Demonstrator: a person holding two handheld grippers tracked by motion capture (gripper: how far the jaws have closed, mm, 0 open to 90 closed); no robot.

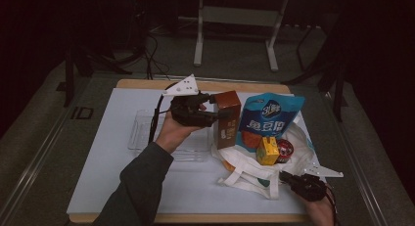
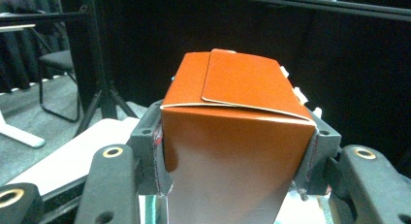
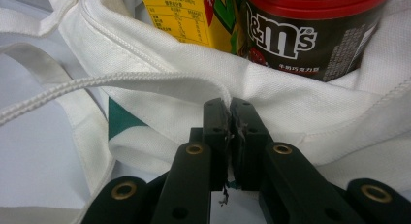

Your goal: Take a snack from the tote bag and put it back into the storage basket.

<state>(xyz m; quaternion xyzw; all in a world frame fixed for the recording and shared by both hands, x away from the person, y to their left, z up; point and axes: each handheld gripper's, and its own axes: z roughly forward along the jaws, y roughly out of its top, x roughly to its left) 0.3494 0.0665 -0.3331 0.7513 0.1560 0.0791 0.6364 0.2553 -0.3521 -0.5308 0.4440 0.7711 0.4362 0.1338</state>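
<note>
High view | left hand-held gripper (image 1: 215, 108) clamps brown carton (image 1: 228, 118) | right hand-held gripper (image 3: 229, 117) pinches tote bag (image 3: 291, 103), rim hidden

The room is dim, with black walls. Grey carpet (image 1: 230, 59) covers the floor. Beyond the white-topped table (image 1: 122, 152) stands a pale metal frame (image 1: 235, 28); left of the table, a dark chair (image 2: 55, 64)

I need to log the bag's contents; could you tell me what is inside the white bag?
Inside the white bag: a blue pouch, yellow carton and red-lidded candy tub. Anything deeper is covered.
</note>
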